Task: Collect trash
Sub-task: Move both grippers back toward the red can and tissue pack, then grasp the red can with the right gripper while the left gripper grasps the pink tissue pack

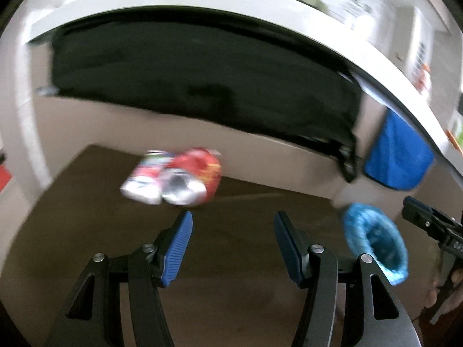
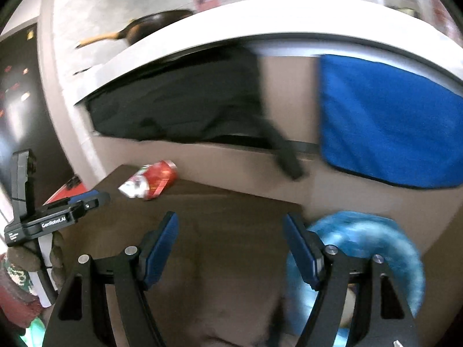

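Two crushed red and white cans (image 1: 173, 177) lie side by side on a brown table top (image 1: 101, 225), near its far edge. They also show in the right wrist view (image 2: 150, 182). My left gripper (image 1: 233, 222) is open and empty, a little short of the cans and to their right. My right gripper (image 2: 230, 225) is open and empty over the table's right part. A bin lined with a blue bag (image 2: 361, 248) stands beside the table at the right; it also shows in the left wrist view (image 1: 376, 240).
A white counter (image 1: 202, 0) runs behind the table, with a dark cloth (image 1: 202, 78) and a blue towel (image 2: 390, 121) hanging from it. A frying pan (image 2: 156, 26) sits on the counter. The left gripper's body (image 2: 58, 214) shows at the left of the right wrist view.
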The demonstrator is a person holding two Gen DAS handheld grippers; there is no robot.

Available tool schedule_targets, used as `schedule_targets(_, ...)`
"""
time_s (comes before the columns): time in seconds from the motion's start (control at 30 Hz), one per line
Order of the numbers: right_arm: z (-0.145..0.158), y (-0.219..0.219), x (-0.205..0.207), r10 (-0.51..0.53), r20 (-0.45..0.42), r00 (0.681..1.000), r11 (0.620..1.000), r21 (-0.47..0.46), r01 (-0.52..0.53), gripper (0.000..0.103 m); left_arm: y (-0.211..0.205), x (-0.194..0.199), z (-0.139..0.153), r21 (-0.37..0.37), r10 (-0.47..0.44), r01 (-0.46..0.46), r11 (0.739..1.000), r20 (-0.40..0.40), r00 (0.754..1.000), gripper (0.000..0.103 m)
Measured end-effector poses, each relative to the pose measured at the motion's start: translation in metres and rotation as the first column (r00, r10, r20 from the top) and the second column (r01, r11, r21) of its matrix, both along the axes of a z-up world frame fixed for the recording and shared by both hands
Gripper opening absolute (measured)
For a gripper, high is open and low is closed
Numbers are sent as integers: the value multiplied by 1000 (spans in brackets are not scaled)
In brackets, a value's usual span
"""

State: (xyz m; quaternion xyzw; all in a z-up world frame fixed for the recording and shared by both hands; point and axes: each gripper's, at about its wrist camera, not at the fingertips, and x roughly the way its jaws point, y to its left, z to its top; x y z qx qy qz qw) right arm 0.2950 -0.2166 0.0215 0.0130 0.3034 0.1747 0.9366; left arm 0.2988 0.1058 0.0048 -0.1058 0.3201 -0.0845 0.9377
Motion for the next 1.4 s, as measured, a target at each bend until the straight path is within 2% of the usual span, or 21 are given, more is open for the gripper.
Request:
schedule_targets(0.1,1,41,15,47,-25,999,999,-6,-47,72,41,-1,-2,4,58,-58,998,-20,998,59)
schedule_targets(0.23,-4,95,48,100,-79,992,995,22,-98,72,83,3,-1,13,84,-84,996,-18,996,59)
schedule_targets(0.33,-19,134,77,108,-147,983,994,-6,-110,72,112,13,-5,-6,103,-103,995,-15,995,59)
schedule_targets(0.4,-34,154,98,137,-205,969,991,17,-136,72,124,19,-9,-18,113,-113,993,-22,993,59)
schedule_targets(0.47,-53,173,120,131,-252,959,991,35,-126,71,134,30,-15,-35,119,-120,992,-31,992,59)
schedule_targets(0.67,-90,199,175,59,-267,962,995,91,-36,71,153,53,-38,-80,92,-98,992,-67,993,59)
schedule_targets(0.87,-116,218,219,9,-298,955,997,82,16,71,160,71,-51,-59,86,-91,994,-82,993,59)
schedule_targets(0.97,-120,227,230,18,-307,951,992,122,20,77,166,80,-55,-64,111,-117,991,-86,990,59)
schedule_targets(1.0,-121,232,232,15,-305,952,994,110,20,79,168,83,-57,-71,117,-124,990,-89,989,59)
schedule_targets(1.23,-118,246,211,116,-283,952,988,-64,-139,78,159,101,-59,-94,81,-89,992,-94,992,59)
schedule_targets(1.33,-120,223,190,126,-291,948,972,-153,-176,77,143,114,-64,-104,11,-23,994,-117,993,61)
schedule_targets(1.4,-120,203,180,124,-303,945,971,-160,-178,77,130,125,-69,-105,-15,1,994,-133,991,61)
